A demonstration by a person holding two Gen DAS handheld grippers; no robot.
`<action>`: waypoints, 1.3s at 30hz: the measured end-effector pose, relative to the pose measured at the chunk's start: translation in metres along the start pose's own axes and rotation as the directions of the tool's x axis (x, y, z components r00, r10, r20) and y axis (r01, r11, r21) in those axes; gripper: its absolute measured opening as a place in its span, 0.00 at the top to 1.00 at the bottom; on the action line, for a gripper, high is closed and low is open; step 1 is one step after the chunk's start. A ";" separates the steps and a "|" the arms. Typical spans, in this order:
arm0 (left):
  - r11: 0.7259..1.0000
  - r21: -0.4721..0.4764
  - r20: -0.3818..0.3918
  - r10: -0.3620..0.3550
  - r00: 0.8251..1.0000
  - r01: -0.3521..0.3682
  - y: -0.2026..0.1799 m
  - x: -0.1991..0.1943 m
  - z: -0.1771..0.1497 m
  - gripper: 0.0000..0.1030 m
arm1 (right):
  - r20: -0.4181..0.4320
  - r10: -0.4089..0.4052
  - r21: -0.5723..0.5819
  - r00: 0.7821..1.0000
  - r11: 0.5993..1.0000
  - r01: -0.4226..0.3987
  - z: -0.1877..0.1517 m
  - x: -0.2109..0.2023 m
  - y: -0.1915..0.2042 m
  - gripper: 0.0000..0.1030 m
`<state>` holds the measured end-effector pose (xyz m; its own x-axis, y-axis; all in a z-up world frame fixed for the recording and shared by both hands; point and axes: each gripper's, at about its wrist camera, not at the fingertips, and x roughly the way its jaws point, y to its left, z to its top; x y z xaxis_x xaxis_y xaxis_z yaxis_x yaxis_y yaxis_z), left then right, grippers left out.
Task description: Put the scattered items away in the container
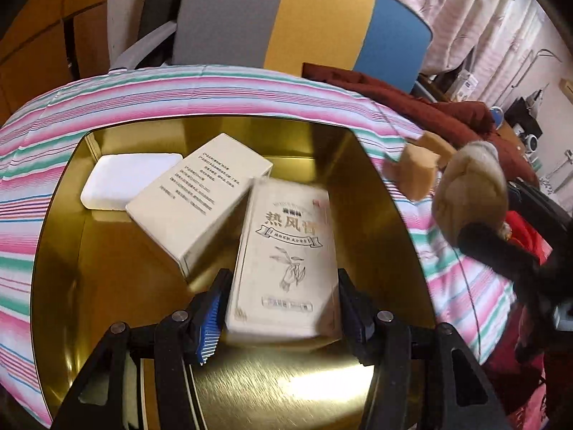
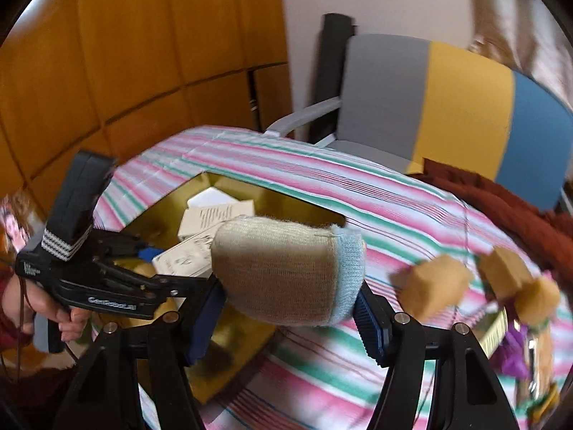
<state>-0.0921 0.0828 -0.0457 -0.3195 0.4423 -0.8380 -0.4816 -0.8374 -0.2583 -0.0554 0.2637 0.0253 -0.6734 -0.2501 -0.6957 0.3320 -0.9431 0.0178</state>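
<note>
A gold tin (image 1: 379, 193) sits on a pink, green and white striped cloth. In it lie a white soap-like block (image 1: 118, 179), a cream box with fine print (image 1: 193, 197) and a cream box with Chinese lettering (image 1: 286, 258). My left gripper (image 1: 279, 319) is open over the tin, its fingers either side of the lettered box with a gap on the right. My right gripper (image 2: 290, 304) is shut on a beige knitted pad with a blue end (image 2: 286, 272), held above the tin's (image 2: 229, 337) right side. The pad also shows in the left wrist view (image 1: 469, 193).
Tan foam cubes (image 2: 437, 290) lie on the cloth (image 2: 322, 186) right of the tin, also in the left wrist view (image 1: 419, 168). A dark red garment (image 1: 429, 104) and a grey, yellow and blue chair (image 2: 447, 100) are behind. Purple and green items (image 2: 512, 354) lie far right.
</note>
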 end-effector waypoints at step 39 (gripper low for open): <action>0.978 -0.196 0.004 -0.079 0.997 0.078 0.008 -0.025 -0.025 0.70 | 0.065 0.035 -0.001 0.997 0.999 -0.035 -0.013 -0.019 -0.003 0.17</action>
<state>-0.0671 0.0566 -0.0387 -0.2840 0.5086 -0.8128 -0.3362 -0.8467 -0.4123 -0.0352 0.2743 0.0295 -0.7028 -0.2968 -0.6465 0.3561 -0.9335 0.0415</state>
